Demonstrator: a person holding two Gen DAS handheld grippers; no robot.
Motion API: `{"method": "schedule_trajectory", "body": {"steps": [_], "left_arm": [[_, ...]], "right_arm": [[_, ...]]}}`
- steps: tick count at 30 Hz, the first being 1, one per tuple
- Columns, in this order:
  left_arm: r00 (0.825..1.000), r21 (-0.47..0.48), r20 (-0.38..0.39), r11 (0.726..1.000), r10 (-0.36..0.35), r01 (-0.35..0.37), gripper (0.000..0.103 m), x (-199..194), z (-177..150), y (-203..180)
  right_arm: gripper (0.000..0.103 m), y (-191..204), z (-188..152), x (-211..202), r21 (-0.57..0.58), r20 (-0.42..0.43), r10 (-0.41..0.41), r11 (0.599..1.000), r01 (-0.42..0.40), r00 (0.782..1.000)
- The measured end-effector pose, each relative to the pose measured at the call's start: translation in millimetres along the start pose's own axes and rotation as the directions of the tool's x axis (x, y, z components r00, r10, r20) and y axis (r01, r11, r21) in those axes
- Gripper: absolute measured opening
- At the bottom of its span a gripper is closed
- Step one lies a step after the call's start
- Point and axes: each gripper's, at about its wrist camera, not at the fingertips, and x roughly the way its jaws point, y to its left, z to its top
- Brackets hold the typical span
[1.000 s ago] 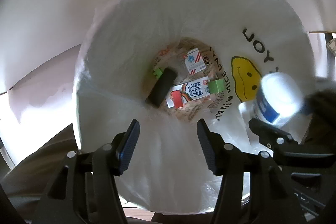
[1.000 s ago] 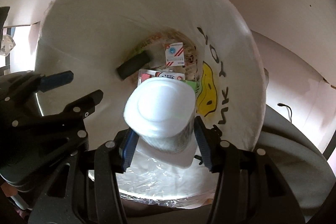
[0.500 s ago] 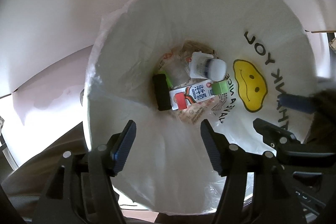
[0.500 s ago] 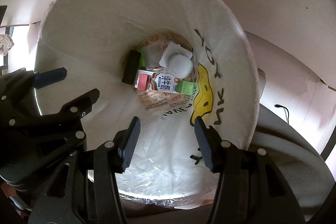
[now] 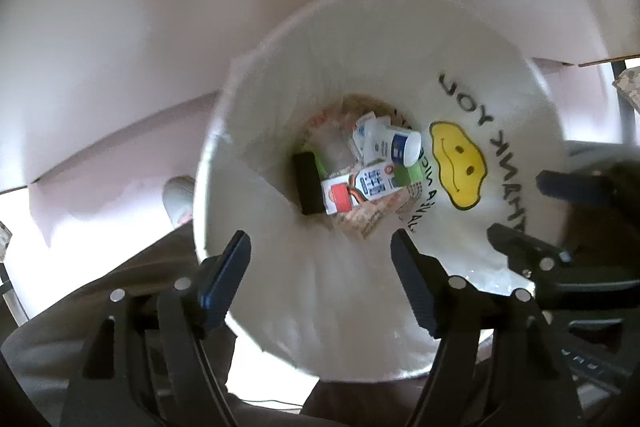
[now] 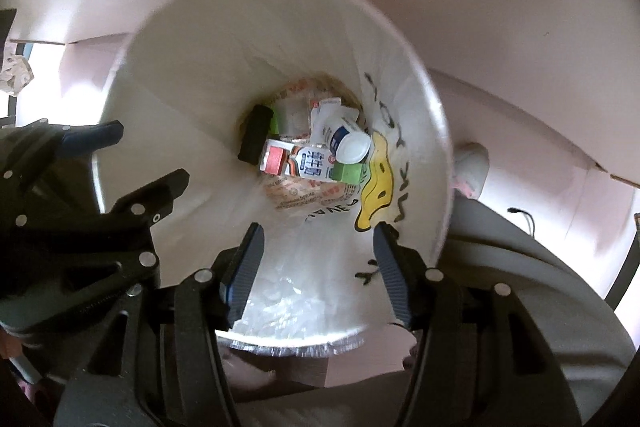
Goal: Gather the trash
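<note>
A bin lined with a white smiley-face bag (image 5: pixel 460 99) (image 6: pixel 192 99) lies straight below both grippers. At its bottom rest a white bottle with a blue label (image 5: pixel 394 147) (image 6: pixel 346 143), a milk carton (image 5: pixel 364 187) (image 6: pixel 308 163), a black block (image 5: pixel 307 183) (image 6: pixel 256 135) and printed wrappers. My left gripper (image 5: pixel 320 247) hangs above the bin, its jaws opening, with nothing between them. My right gripper (image 6: pixel 318 239) (image 5: pixel 516 211) hangs beside it, jaws also opening and empty.
Pale pink board panels (image 5: pixel 200 27) (image 6: pixel 500 7) stand around the bin. A person's grey trouser leg (image 6: pixel 520 267) and a light shoe (image 6: pixel 472 163) (image 5: pixel 178 195) are close to the bin's rim. A thin cable (image 6: pixel 524 217) lies at the right.
The right gripper let go of the white bottle, which fell to the bottom of the bag. Both grippers then rose above the bin and their jaws spread wider.
</note>
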Motion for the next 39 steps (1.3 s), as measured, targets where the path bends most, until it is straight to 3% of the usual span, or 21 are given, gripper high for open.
{"method": "schedule_trajectory", "body": {"steps": [3,6,11,16,23,32,35,39], "left_arm": [[0.998,0.018,0.064,1.000,0.023,-0.024,0.076,-25.6,-6.1,1.1],[0.990,0.029,0.132,0.998,0.057,-0.061,0.078,-54.7,-13.0,2.3],[0.961,0.031,0.263,0.995,0.081,-0.093,0.087,-110.2,-28.1,3.3],[0.909,0.025,0.404,0.992,0.102,-0.122,0.091,-173.1,-51.2,-0.6],[0.834,-0.003,0.542,0.993,0.104,-0.122,0.093,-241.8,-91.8,-5.0],[0.751,-0.041,0.651,0.993,0.109,-0.108,0.096,-296.9,-146.5,-8.3],[0.714,-0.048,0.690,0.992,0.116,-0.114,0.096,-313.2,-166.2,-13.3],[0.681,-0.037,0.722,0.990,0.119,-0.133,0.097,-325.0,-187.8,-17.6]], "right_arm": [[0.060,0.2,-6.9,-26.2,-0.008,0.053,-0.001,1.000,0.001,0.999],[0.070,1.8,-15.5,-56.6,-0.013,0.123,-0.009,1.000,0.011,0.992],[0.072,8.7,-31.7,-101.5,-0.035,0.223,-0.031,0.999,0.039,0.974],[0.076,18.8,-54.7,-148.6,-0.070,0.334,-0.067,0.993,0.096,0.940],[0.078,38.1,-91.5,-199.0,-0.096,0.466,-0.084,0.985,0.145,0.881],[0.082,51.4,-142.4,-254.6,-0.110,0.589,-0.034,0.986,0.122,0.808],[0.083,59.1,-161.0,-268.5,-0.118,0.628,-0.041,0.982,0.147,0.777],[0.084,71.3,-184.3,-283.3,-0.125,0.669,-0.059,0.974,0.190,0.741]]}}
